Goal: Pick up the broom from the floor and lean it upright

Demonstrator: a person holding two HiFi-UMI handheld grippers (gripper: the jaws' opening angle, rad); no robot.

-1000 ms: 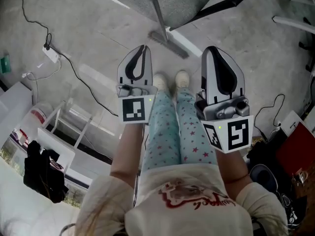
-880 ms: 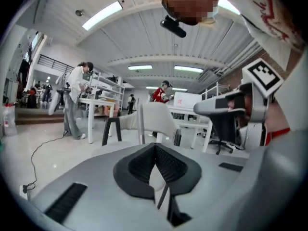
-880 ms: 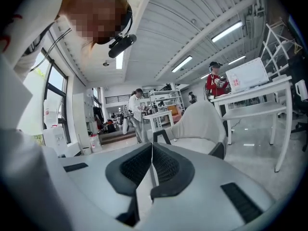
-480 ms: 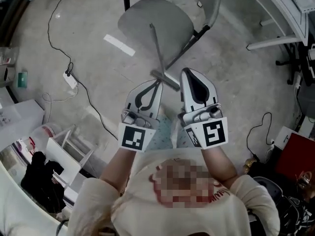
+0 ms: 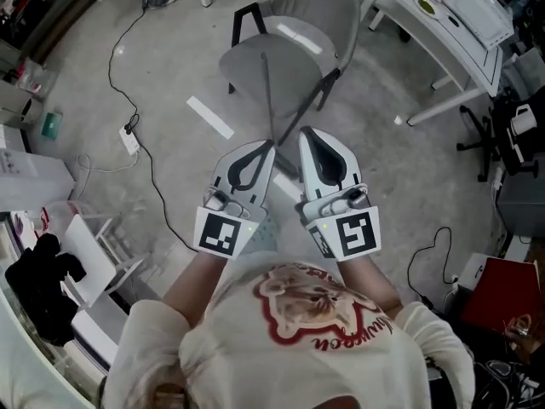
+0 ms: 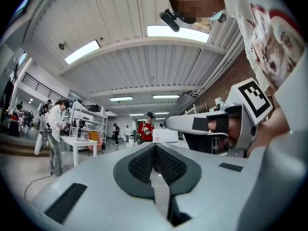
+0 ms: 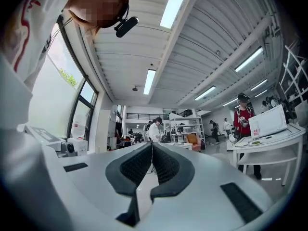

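The broom (image 5: 266, 92) lies on the floor, its thin grey handle running under a grey chair; its head is mostly hidden behind my grippers. In the head view both grippers are held level and side by side in front of the person's chest, far above the broom. The left gripper (image 5: 259, 147) is shut with nothing in it, and its pads meet at the tip in the left gripper view (image 6: 155, 146). The right gripper (image 5: 307, 135) is shut and empty too, its jaws touching in the right gripper view (image 7: 152, 145). Neither touches the broom.
The grey chair (image 5: 298, 45) stands over the broom handle. A white table (image 5: 443, 20) is at the upper right, a power strip (image 5: 129, 140) with its cable at the left, a white rack (image 5: 106, 262) at the lower left. People (image 6: 146, 129) stand far off.
The person has straightened up. Both grippers have risen far from the floor and drawn closer together, still shut and empty. The broom has stayed on the floor.
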